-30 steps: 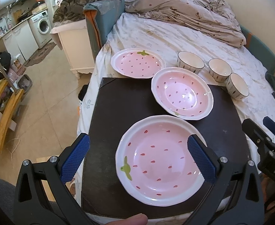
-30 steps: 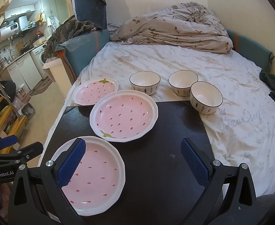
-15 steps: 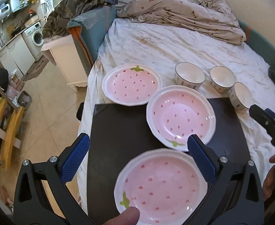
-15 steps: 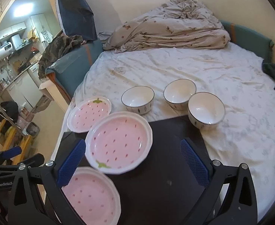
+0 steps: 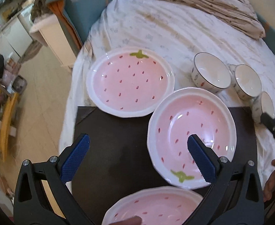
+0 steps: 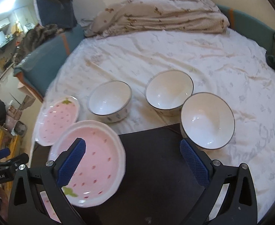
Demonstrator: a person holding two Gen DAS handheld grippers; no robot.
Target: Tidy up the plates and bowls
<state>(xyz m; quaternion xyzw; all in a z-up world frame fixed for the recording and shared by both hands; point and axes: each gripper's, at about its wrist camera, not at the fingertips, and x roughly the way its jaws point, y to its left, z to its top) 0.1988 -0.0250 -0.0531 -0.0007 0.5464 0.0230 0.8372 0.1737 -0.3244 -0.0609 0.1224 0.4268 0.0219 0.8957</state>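
Three pink strawberry plates and three white bowls sit on a bed with a white sheet. A dark board lies on the bed near the bottom of both views.

In the left wrist view, the left gripper is at the bottom of the frame. Its blue fingers are spread wide apart and hold nothing. The far plate is in the middle of the frame, partly on the sheet and partly on the board. The middle plate is lower and to the right, on the board, and its edge is touching or just beside the far plate. One blue finger shows in front of it. The near plate is at the bottom edge, only partly seen. The three bowls are at the right, in a row on the sheet.

In the right wrist view, the right gripper is at the bottom. Its fingers are also wide apart and hold nothing. The left bowl is in the middle of the frame. The middle bowl is to its right. The right bowl is lower, touching or just beside the middle bowl, at the corner of the board. A rumpled blanket lies at the top of the frame.
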